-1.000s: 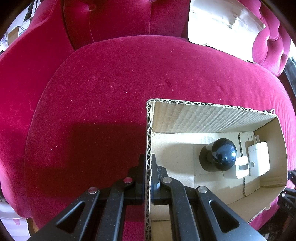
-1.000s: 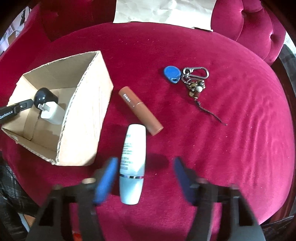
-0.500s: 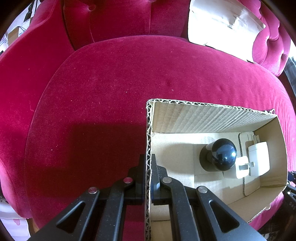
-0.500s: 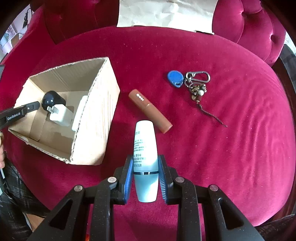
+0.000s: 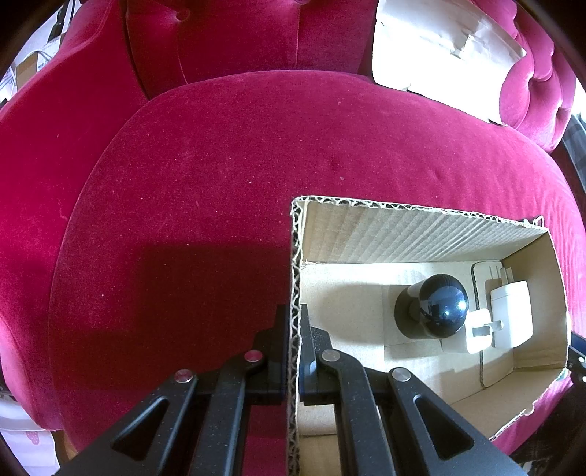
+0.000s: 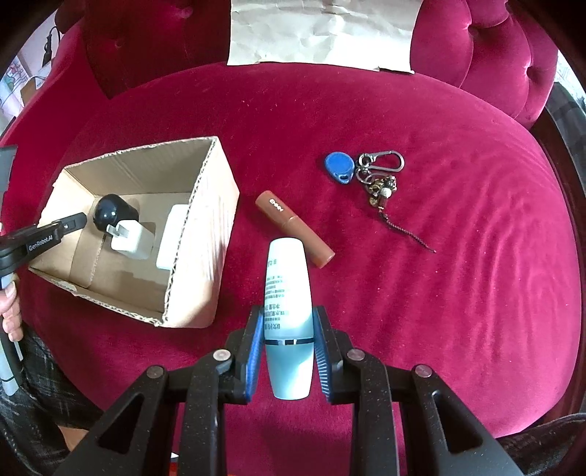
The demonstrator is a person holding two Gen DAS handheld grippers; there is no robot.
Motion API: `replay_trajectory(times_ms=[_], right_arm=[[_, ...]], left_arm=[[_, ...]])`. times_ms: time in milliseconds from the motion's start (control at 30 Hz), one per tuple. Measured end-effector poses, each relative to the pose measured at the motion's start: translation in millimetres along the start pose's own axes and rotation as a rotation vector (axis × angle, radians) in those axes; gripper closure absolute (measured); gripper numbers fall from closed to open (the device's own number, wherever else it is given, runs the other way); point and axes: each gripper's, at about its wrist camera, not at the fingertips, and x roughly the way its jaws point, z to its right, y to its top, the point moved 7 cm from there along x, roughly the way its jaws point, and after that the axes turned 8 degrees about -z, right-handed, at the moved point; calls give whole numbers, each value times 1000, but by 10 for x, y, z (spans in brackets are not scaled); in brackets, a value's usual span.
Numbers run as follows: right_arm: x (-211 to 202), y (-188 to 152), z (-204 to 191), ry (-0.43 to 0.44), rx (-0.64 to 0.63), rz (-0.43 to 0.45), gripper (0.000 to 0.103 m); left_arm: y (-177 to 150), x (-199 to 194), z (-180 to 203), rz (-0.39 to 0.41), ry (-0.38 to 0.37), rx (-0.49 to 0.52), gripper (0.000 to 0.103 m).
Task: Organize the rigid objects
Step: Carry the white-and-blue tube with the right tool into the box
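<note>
My right gripper (image 6: 288, 322) is shut on a pale blue and white bottle (image 6: 287, 315) and holds it above the red seat. A brown tube (image 6: 294, 223) lies just beyond it. A blue key fob with a key ring (image 6: 364, 172) lies further right. The open cardboard box (image 6: 205, 234) stands on the left, holding a black round object (image 6: 110, 214) and white chargers (image 6: 132, 241). My left gripper (image 5: 292, 329) is shut on the box's left wall (image 5: 293, 278). Inside the box I see the black object (image 5: 434, 311) and the chargers (image 5: 507, 315).
Everything rests on a red velvet armchair seat (image 6: 457, 285). A sheet of pale paper (image 6: 322, 33) leans on the backrest; it also shows in the left wrist view (image 5: 439, 47). The seat's front edge runs close below the right gripper.
My right gripper closed on the bottle and lifted it off the seat, rising a little. The left gripper and the box stayed still.
</note>
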Motion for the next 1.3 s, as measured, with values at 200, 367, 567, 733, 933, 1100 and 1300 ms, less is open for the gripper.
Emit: replay_trajectory(times_ms=[200, 367, 567, 733, 933, 1100, 1300], right_arm=[[-129, 42, 91, 2, 16, 20, 76], [-363, -56, 80, 6, 21, 43, 76], [-471, -68, 44, 12, 17, 66, 76], [-468, 219, -58, 21, 16, 78, 76], [-579, 304, -226, 38, -5, 93, 76], [-619, 427, -447, 59, -35, 103, 76], [-605, 538, -763, 85, -84, 104, 76]], left_arm=[[-7, 0, -3, -1, -2, 0, 100], [-1, 3, -4, -1, -2, -1, 100], [39, 27, 38, 0, -4, -3, 100], [35, 26, 44, -1, -6, -7, 100], [50, 34, 84, -1, -8, -10, 100], [71, 50, 90, -2, -11, -14, 100], [65, 53, 91, -3, -18, -19, 100]])
